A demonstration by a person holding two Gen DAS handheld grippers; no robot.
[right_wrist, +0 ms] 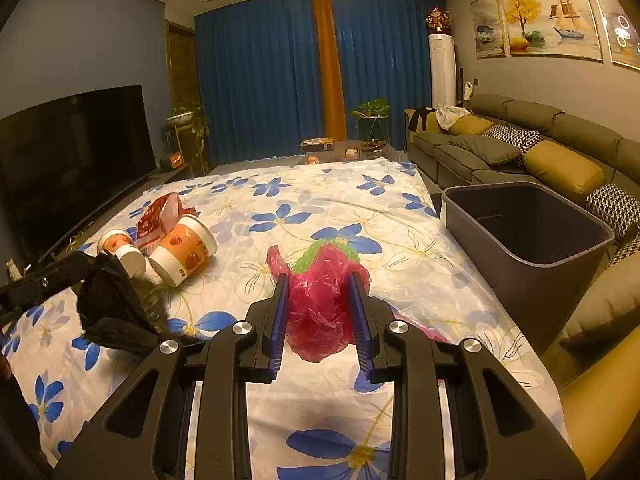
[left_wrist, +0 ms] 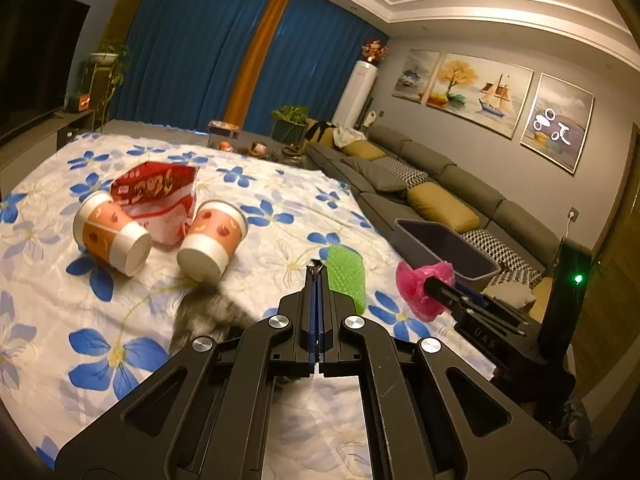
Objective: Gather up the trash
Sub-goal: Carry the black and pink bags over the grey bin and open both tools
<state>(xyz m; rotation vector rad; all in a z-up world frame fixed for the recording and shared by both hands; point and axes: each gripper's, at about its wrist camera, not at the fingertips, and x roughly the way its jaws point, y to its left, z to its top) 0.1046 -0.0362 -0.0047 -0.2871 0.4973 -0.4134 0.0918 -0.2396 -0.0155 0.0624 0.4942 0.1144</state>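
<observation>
Left gripper (left_wrist: pixel 316 270): fingers clenched flat together; dark, blurred scrap (right_wrist: pixel 116 308) hanging at the tips, grip on it not resolvable.
Right gripper (right_wrist: pixel 320 312): fingers (right_wrist: pixel 280 320) part-spread, grasping crumpled pink plastic bag (right_wrist: pixel 320 304), lifted off the sheet.
Green mesh piece (left_wrist: pixel 346 276): on flowered sheet (left_wrist: pixel 120 320), just beyond right fingers, partly behind the bag; right of left fingertips.
Paper cups (left_wrist: pixel 110 232) (left_wrist: pixel 212 240): both on their sides, ahead-left of left fingers, red snack wrapper (left_wrist: pixel 160 200) between and behind them.
Grey bin (right_wrist: pixel 528 232): at sheet edge, ahead-right of right fingers, beside sofa (right_wrist: pixel 520 140).
</observation>
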